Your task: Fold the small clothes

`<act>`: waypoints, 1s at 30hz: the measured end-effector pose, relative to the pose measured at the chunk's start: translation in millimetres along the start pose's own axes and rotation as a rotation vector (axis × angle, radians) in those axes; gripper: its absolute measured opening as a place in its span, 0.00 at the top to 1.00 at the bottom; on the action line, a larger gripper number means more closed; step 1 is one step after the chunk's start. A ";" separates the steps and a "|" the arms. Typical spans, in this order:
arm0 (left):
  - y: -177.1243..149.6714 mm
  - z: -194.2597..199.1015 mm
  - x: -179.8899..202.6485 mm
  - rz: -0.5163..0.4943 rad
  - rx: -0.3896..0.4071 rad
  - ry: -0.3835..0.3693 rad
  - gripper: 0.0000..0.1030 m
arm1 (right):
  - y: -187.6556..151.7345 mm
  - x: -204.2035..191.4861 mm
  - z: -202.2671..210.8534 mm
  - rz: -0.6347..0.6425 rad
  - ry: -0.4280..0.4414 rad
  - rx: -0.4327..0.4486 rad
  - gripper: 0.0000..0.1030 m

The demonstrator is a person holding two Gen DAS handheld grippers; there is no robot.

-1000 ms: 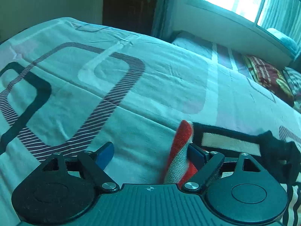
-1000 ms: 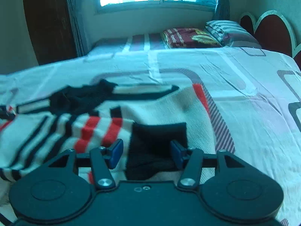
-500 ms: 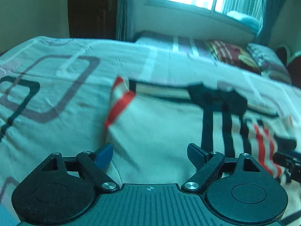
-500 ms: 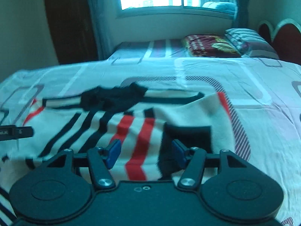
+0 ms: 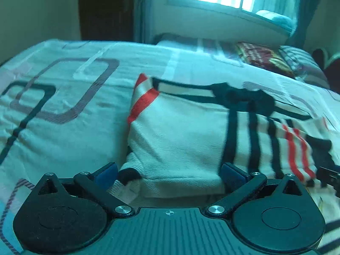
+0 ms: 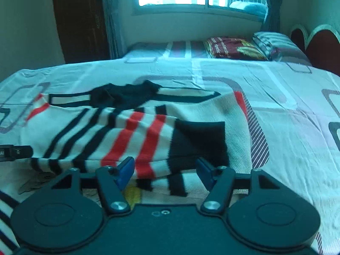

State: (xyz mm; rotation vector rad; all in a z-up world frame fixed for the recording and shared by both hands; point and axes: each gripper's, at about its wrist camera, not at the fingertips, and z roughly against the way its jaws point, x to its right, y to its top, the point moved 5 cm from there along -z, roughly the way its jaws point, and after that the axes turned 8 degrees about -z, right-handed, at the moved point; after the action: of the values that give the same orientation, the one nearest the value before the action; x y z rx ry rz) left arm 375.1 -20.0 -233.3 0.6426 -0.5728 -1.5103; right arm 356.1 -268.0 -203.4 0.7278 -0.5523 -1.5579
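Observation:
A white knitted sweater with black and red stripes lies on the bed, one sleeve folded across its body. My left gripper hovers over its near left edge. Its jaws are opening wide, with the folded fabric between them and the pads off it. In the right wrist view, the sleeve's red stripes and black cuff lie between the fingers of my right gripper. Those jaws are closing slightly, and the pads do not visibly press the fabric. The other gripper's tip shows at the edge of each view.
The patterned bedsheet spreads out to the right and beyond the sweater. A red pillow and a striped pillow lie at the far end by a red headboard. A dark door and a window stand behind.
My left gripper left the red-striped edge, swung to face the sweater's body and widened its jaws. My right gripper slid left, from the black cuff toward the red stripes.

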 end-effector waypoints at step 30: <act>-69.8 25.7 26.7 -0.064 -0.140 0.055 0.00 | -58.7 46.1 34.4 0.069 -0.051 -0.066 0.61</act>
State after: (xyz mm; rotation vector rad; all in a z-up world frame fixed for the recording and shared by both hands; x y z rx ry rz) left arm 307.1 -44.7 -265.0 0.5965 -0.4036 -1.5728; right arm 289.2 -309.0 -228.0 0.6143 -0.5551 -1.5266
